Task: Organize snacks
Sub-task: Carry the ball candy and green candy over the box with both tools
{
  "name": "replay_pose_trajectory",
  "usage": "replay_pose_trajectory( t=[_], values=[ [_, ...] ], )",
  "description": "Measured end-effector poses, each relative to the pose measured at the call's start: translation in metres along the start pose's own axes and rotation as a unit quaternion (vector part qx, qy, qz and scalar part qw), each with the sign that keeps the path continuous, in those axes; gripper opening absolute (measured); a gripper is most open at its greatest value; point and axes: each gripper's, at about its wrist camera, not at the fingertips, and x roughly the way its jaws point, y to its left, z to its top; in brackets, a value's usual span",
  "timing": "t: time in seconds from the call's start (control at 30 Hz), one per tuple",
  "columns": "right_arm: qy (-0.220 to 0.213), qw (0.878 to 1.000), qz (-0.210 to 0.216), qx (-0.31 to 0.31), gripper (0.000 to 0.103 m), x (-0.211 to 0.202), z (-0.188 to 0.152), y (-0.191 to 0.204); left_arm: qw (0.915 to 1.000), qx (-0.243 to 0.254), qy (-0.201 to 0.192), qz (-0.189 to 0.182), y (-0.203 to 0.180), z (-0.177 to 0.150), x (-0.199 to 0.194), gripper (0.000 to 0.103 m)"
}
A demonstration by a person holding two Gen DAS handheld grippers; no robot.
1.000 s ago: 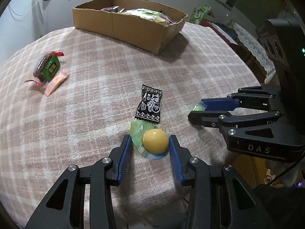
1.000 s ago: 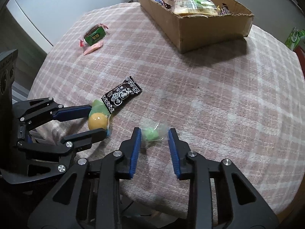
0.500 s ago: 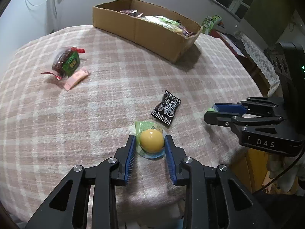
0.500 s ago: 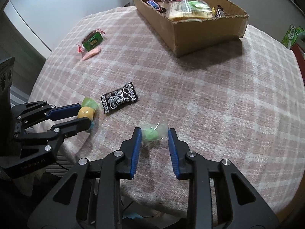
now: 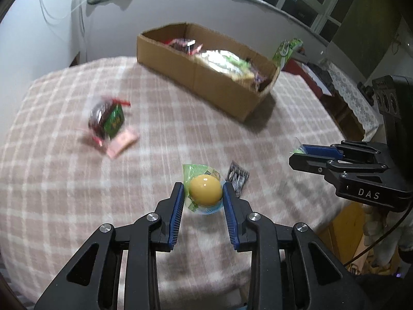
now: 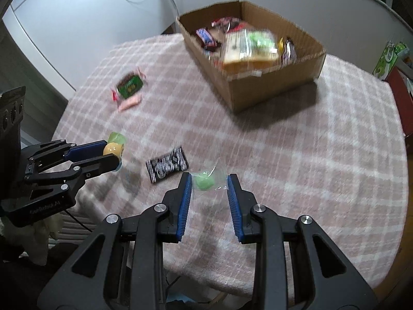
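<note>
My left gripper (image 5: 204,193) is shut on a yellow jelly cup (image 5: 205,190) with a green wrapper and holds it above the table; it also shows in the right wrist view (image 6: 112,149). My right gripper (image 6: 209,184) is shut on a green candy in a clear wrapper (image 6: 205,182), lifted off the table; the candy peeks out in the left wrist view (image 5: 298,149). A cardboard box (image 5: 206,82) with several snacks stands at the far side, and shows in the right wrist view (image 6: 271,82). A black-and-white candy packet (image 6: 167,164) lies on the table below.
A dark snack with a green label (image 6: 129,86) and a pink wrapped candy (image 6: 130,102) lie together at the left on the pink checked tablecloth (image 6: 296,155). A green carton (image 6: 389,56) stands beyond the table's right edge.
Both grippers have risen off the table with their snacks and moved toward the box. The black-and-white packet stays on the table.
</note>
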Motion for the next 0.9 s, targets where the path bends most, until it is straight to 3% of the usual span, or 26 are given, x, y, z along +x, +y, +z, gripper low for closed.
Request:
replay_pose_trajectory(
  t=[0.5, 0.9],
  values=[
    [-0.064, 0.998, -0.022, -0.009, 0.03, -0.031, 0.078, -0.022, 0.9986, 0.022, -0.048, -0.001, -0.001, 0.081, -0.005, 0.029],
    [-0.08, 0.996, -0.035, -0.012, 0.03, -0.016, 0.129, -0.039, 0.9964, 0.047, -0.07, -0.002, -0.01, 0.149, 0.013, 0.029]
  ],
)
